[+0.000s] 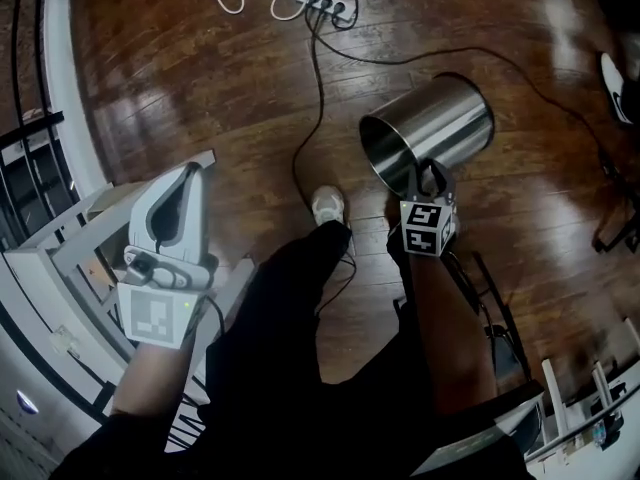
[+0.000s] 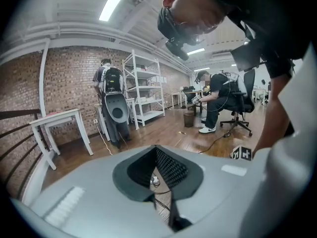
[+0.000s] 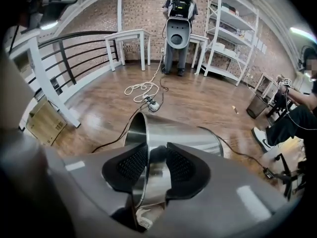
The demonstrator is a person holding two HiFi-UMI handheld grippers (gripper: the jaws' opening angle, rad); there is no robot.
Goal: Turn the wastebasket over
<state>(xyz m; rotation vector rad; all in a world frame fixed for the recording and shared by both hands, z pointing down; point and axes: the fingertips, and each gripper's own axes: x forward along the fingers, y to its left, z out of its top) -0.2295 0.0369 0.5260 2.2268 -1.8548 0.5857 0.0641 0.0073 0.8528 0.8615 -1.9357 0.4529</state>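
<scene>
As it lies sideways, wastebasket (image 1: 432,126) = shiny steel cyl.

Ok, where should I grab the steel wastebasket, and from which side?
Probably its thin rim, from the open-mouth side: the wastebasket lies tipped with its mouth toward you, its round body too wide to pinch. The right gripper straddles that rim, jaws open.

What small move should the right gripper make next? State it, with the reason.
Probably close the right gripper on the steel wastebasket's rim: the wastebasket lies on its side, and its rim wall already stands between the open jaws, not yet pinched.
</scene>
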